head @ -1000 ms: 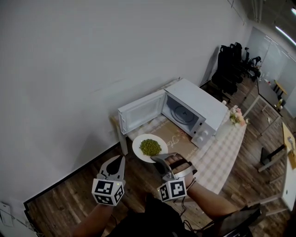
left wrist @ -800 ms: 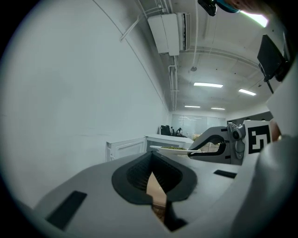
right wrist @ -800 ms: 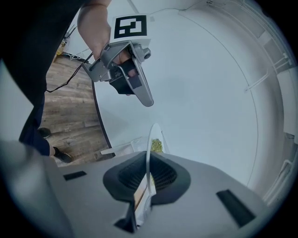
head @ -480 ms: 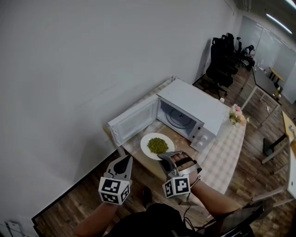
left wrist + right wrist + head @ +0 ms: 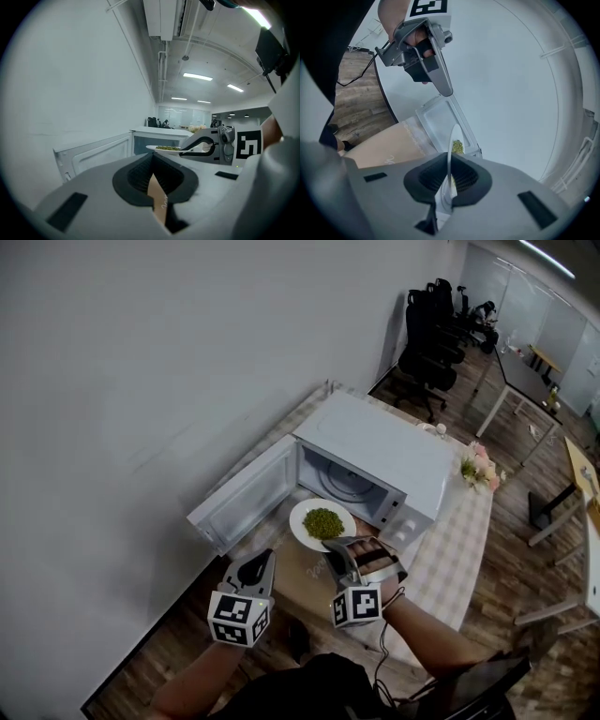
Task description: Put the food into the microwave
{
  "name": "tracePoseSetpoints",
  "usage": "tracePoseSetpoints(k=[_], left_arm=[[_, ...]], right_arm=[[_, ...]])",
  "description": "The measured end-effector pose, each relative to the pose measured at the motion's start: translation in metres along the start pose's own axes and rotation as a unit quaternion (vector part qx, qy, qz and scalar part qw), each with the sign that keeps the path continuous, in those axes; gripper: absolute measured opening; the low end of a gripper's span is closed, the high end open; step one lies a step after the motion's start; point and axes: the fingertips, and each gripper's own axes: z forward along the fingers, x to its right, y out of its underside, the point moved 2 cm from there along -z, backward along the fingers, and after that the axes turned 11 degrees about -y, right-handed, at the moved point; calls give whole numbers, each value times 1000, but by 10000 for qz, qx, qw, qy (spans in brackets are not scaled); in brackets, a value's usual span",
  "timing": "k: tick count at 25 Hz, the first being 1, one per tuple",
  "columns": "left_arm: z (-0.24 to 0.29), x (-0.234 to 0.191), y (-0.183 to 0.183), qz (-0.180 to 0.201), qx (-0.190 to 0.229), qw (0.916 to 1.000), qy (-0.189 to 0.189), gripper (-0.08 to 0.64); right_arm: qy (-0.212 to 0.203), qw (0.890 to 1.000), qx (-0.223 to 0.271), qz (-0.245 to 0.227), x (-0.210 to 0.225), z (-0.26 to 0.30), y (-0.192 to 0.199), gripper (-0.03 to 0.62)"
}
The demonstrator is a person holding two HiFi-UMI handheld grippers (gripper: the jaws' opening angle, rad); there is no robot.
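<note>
We record a white plate (image 5: 322, 524) of green food (image 5: 323, 521), held level by its rim in the right gripper (image 5: 334, 549). Just ahead of the gripper, the white microwave (image 5: 375, 451) stands with its door (image 5: 239, 502) open.

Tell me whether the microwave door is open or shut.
Open. The door swings out left of the microwave, baring its inside.

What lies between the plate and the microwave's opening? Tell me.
Nothing. The head view shows the plate, gripped in the right tongs, just before the open microwave, with the gap bare.
</note>
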Motion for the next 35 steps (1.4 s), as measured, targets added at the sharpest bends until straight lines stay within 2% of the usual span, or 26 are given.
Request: tracePoseSetpoints(k=[10, 16, 22, 35], left_arm=[[78, 8, 12, 291, -339, 9983, 362, 8], [106, 8, 14, 382, -546, 9970, 389, 8], [131, 10, 15, 478, -625, 9960, 429, 8], [181, 11, 34, 647, -782, 9883, 1140, 8]], right_arm=[[63, 9977, -396, 550, 10, 66, 61, 26], [24, 9953, -561, 787, 13, 88, 80, 26], [154, 9940, -608, 897, 23, 108, 92, 26], [130, 9815, -1491, 1192, 19, 162, 134, 26]])
